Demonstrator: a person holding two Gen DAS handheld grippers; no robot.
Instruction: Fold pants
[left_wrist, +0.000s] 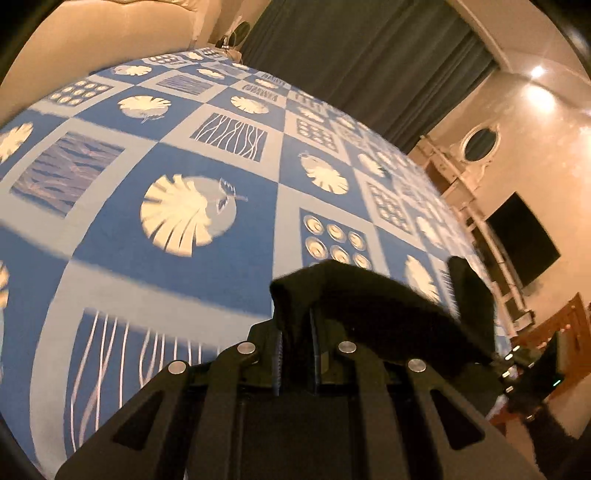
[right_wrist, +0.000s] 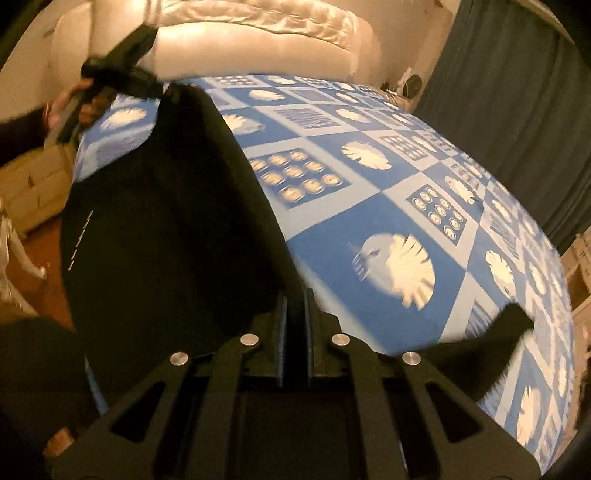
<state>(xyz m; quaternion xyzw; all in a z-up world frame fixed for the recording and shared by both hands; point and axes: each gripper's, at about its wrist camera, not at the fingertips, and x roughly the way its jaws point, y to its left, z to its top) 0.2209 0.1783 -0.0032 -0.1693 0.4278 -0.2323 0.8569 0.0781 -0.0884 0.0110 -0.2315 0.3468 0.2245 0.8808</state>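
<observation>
The pants (right_wrist: 162, 229), black and limp, hang in the air over the near edge of the bed (right_wrist: 369, 229), stretched between the two grippers rather than lying on the patterned blue cover (left_wrist: 177, 122). In the right wrist view the cloth runs as one broad dark sheet from the left gripper (right_wrist: 162, 88), seen at upper left in the person's hand (right_wrist: 70, 107), down to the right gripper (right_wrist: 295, 314), with a loose end (right_wrist: 491, 343) trailing out to the right. In the left wrist view a thick bunch of the same cloth sits draped over the left gripper's fingertips. Both grippers are clamped together on the pants: the left on that bunch, the right with its jaws pressed close on the cloth edge that passes between them. As for progress, I judge the fold barely begun or in mid-swing; the garment is lifted and spread between two held points, but no finished crease or laid-flat half shows, so laying it down, doubling it over and smoothing it all seem left to do. No containers are visible in either view. Further out stand a pale padded headboard (right_wrist: 258, 40), dark curtains (left_wrist: 369, 62), and a dark screen (left_wrist: 524, 243) on the far wall.
</observation>
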